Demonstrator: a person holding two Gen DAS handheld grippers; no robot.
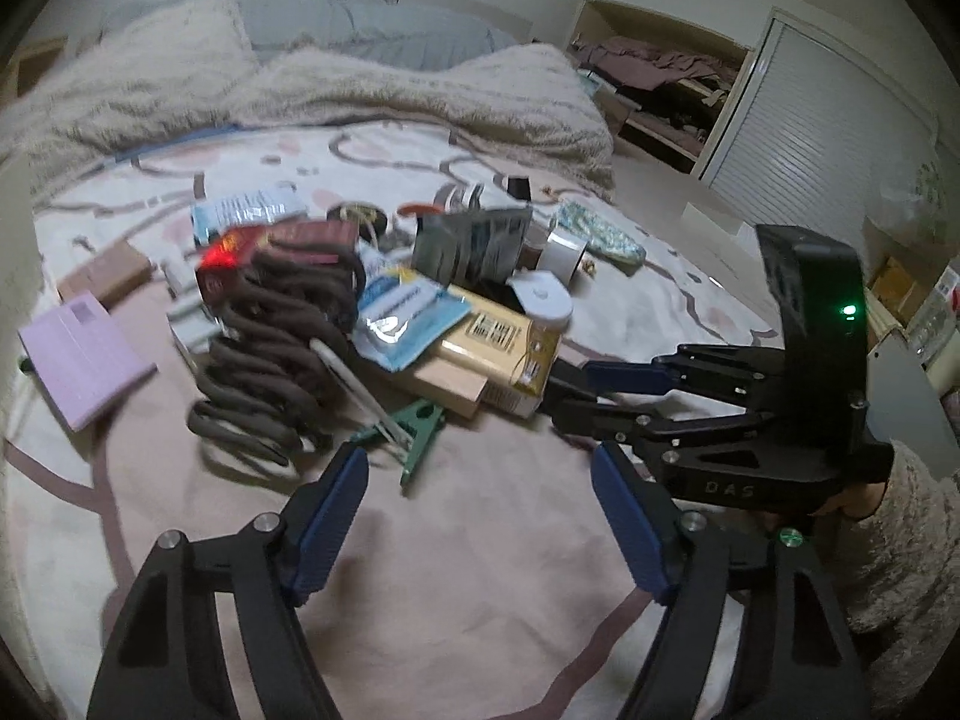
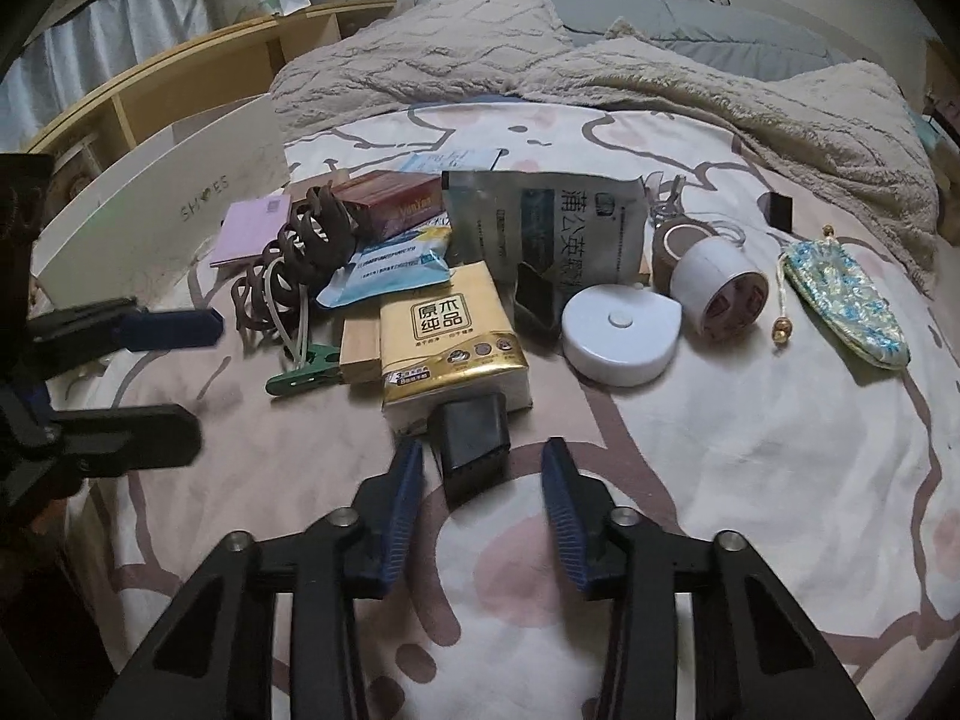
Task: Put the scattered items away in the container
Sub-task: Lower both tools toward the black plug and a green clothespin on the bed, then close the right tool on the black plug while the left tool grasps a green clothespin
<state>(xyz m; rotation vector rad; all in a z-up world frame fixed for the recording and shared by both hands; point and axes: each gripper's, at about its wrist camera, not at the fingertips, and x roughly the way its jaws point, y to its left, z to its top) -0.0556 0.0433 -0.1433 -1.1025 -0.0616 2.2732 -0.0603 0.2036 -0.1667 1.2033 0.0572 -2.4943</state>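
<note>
Scattered items lie in a heap on the bed cover: a yellow tissue pack [image 2: 450,330], a brown coiled cord [image 2: 312,240], a green clip [image 2: 300,375], a white round disc [image 2: 621,336], a tape roll [image 2: 720,294] and a floral pouch [image 2: 846,312]. My right gripper [image 2: 483,462] stands open around a small black block [image 2: 474,444] at the tissue pack's near end; a gap shows beside the right pad. My left gripper [image 1: 480,480] is open and empty, just short of the green clip [image 1: 420,426]. A white shoe box [image 2: 180,198] stands at the left.
A pink notebook [image 2: 249,231], a red box [image 2: 390,204] and a grey foil bag [image 2: 540,222] lie further back in the heap. A beige fleece blanket [image 2: 660,78] is bunched behind. Wooden shelves [image 2: 180,72] stand beyond the box. Bare cover lies under both grippers.
</note>
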